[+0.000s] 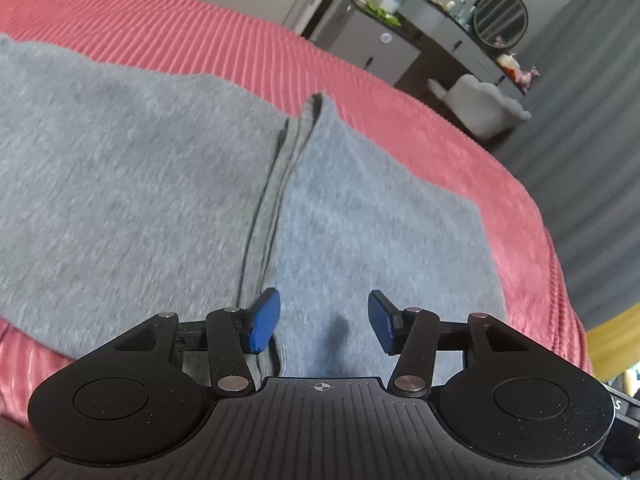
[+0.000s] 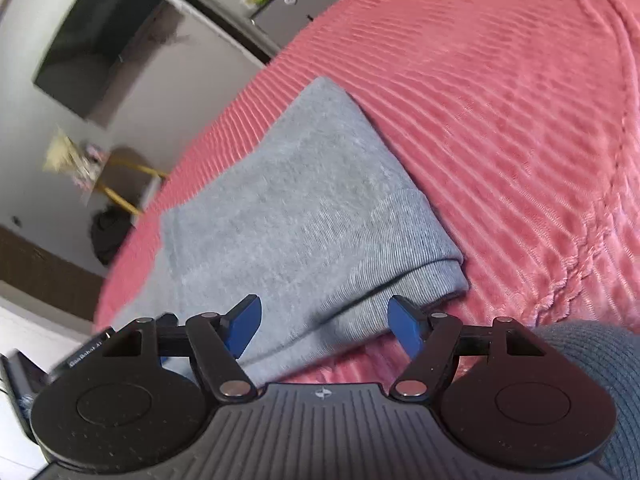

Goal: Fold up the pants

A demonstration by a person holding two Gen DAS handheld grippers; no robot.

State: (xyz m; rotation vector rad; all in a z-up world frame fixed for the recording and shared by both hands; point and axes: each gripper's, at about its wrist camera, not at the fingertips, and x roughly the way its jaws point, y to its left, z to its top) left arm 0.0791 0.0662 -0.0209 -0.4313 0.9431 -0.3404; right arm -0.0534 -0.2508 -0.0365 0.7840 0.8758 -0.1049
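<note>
Grey pants [image 1: 160, 184] lie folded on a pink ribbed bedspread [image 1: 224, 40]. In the left wrist view a folded flap [image 1: 372, 216] overlaps the wider part along a seam. My left gripper [image 1: 324, 324] hovers over the near edge of the pants, open, its blue pads [image 1: 264, 326] apart with nothing pinched. In the right wrist view the pants [image 2: 304, 208] form a thick folded stack on the bedspread [image 2: 500, 100]. My right gripper [image 2: 324, 328] is open over the stack's near folded corner, blue pads [image 2: 406, 330] clear of the cloth.
A grey dresser [image 1: 404, 36] with bottles and a round mirror [image 1: 500, 18] stands beyond the bed, with a pale chair [image 1: 480, 104] and grey curtain beside it. A dark wall screen [image 2: 100, 36] and a yellow-legged table [image 2: 120, 184] show in the right wrist view. A grey sleeve [image 2: 600, 360] is at lower right.
</note>
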